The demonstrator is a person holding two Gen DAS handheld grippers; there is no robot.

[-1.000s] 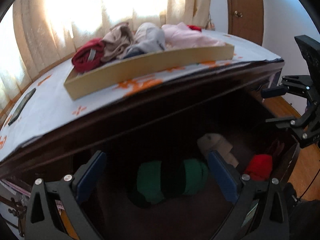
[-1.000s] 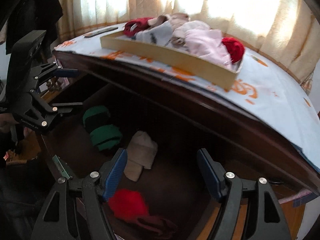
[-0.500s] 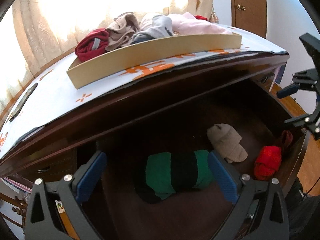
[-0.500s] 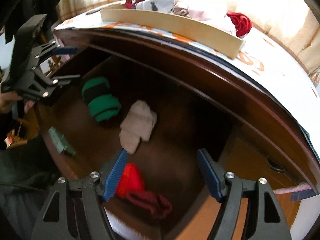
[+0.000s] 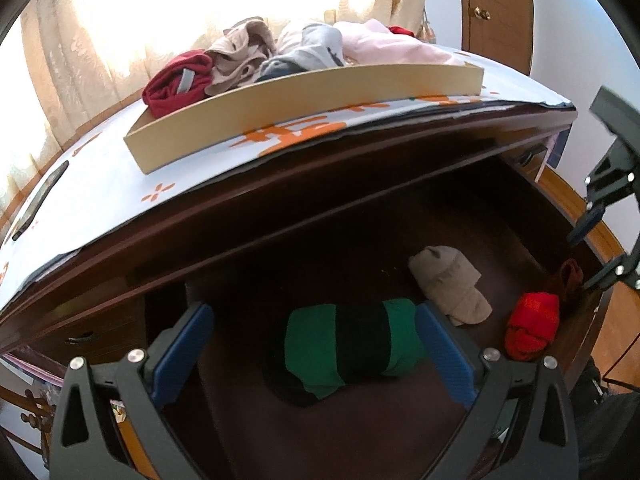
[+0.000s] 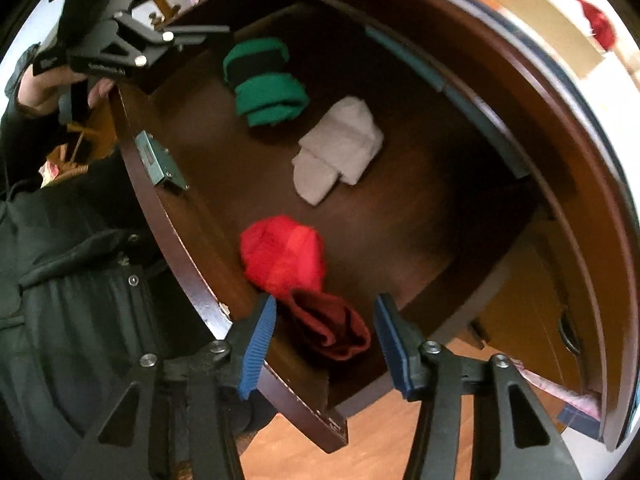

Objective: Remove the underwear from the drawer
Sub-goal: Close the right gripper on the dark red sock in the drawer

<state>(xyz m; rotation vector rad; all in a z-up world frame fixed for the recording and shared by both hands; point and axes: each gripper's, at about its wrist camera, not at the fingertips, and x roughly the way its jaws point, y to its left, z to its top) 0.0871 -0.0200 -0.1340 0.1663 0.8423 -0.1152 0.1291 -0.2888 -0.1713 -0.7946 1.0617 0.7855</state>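
Note:
The open dark wooden drawer holds several rolled pieces of underwear: a green and black roll, a beige one, a bright red one and a dark red one. My left gripper is open, its jaws on either side of the green roll just above it. My right gripper is open, its jaws on either side of the dark red piece at the drawer's front corner.
On the dresser top stands a shallow cardboard tray with several pieces of clothing. A dark phone lies at the left. Curtains hang behind, a wooden door at the right. The drawer's front edge runs below the right gripper.
The right gripper has tilted down and moved over the drawer's front corner, above the dark red piece. The left gripper has come slightly closer to the green roll.

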